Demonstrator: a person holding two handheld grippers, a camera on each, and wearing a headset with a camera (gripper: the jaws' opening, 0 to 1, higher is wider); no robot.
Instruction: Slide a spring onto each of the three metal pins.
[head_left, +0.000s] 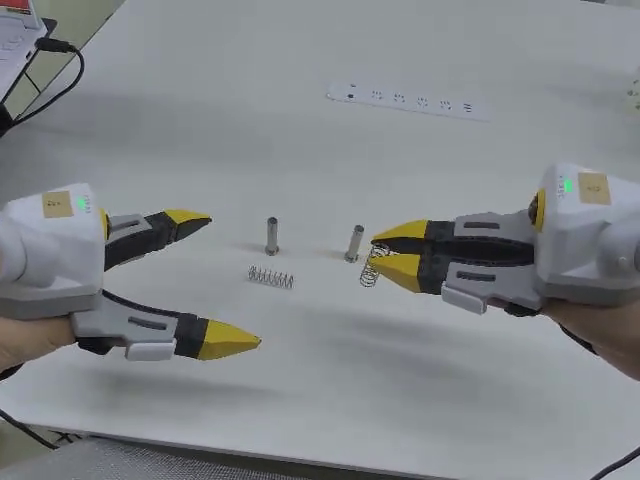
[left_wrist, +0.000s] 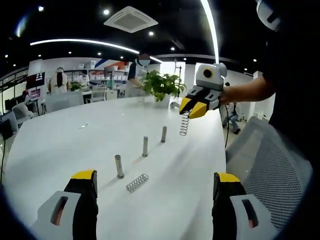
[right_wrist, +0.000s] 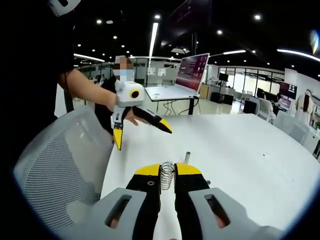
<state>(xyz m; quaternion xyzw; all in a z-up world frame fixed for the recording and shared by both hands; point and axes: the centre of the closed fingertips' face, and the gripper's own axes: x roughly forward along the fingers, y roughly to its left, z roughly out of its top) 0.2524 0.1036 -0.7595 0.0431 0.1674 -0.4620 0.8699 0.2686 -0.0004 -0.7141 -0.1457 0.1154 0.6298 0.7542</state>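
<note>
In the head view, your left gripper sits at the left edge of the frame, its yellow-tipped jaws spread wide with nothing between them. Your right gripper reaches in from the right edge, jaws clenched on a thin coiled wire spring. That spring hangs tilted just beside the right pin, one of two short grey metal posts standing upright at centre. You cannot tell whether spring and pin touch. A second, loose spring lies flat on the white tabletop, just below the left pin. A long white power strip lies toward the upper right.

In the left gripper view, your own jaws rise far apart at the bottom corners. Three pins stand in a diagonal row at centre: near pin, middle pin and far pin. The loose spring lies beside the nearest. The right gripper, upper right, dangles its spring.

In the right gripper view, the jaws pinch the spring at bottom centre, with one pin just beyond. The left gripper hangs spread open at centre left.
</note>
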